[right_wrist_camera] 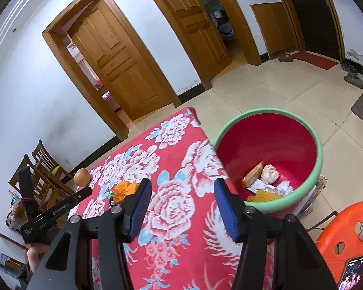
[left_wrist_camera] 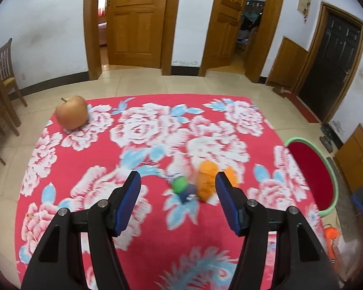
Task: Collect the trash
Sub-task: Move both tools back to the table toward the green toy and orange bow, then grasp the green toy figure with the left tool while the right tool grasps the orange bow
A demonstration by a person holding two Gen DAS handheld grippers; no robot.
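Observation:
A crumpled orange peel (left_wrist_camera: 207, 181) and a small green and blue scrap (left_wrist_camera: 181, 187) lie on the red flowered tablecloth (left_wrist_camera: 104, 149), blurred. My left gripper (left_wrist_camera: 177, 174) is open just short of them, the peel close to its right finger. The right wrist view shows the same peel (right_wrist_camera: 124, 189) and, beside it, the left gripper's finger (right_wrist_camera: 84, 191). My right gripper (right_wrist_camera: 182, 181) hangs open above the cloth near the table's right edge, nothing between its pads. A red bin with a green rim (right_wrist_camera: 266, 110) stands on the floor beside the table, holding wrappers and crumpled paper (right_wrist_camera: 269, 174).
A whole brown apple (left_wrist_camera: 71, 112) sits at the cloth's far left corner. Wooden chairs (left_wrist_camera: 2, 84) stand left of the table. An orange plastic stool (right_wrist_camera: 338, 229) with a phone (right_wrist_camera: 353, 273) is at the near right. Wooden doors and a low cabinet (left_wrist_camera: 358, 159) line the walls.

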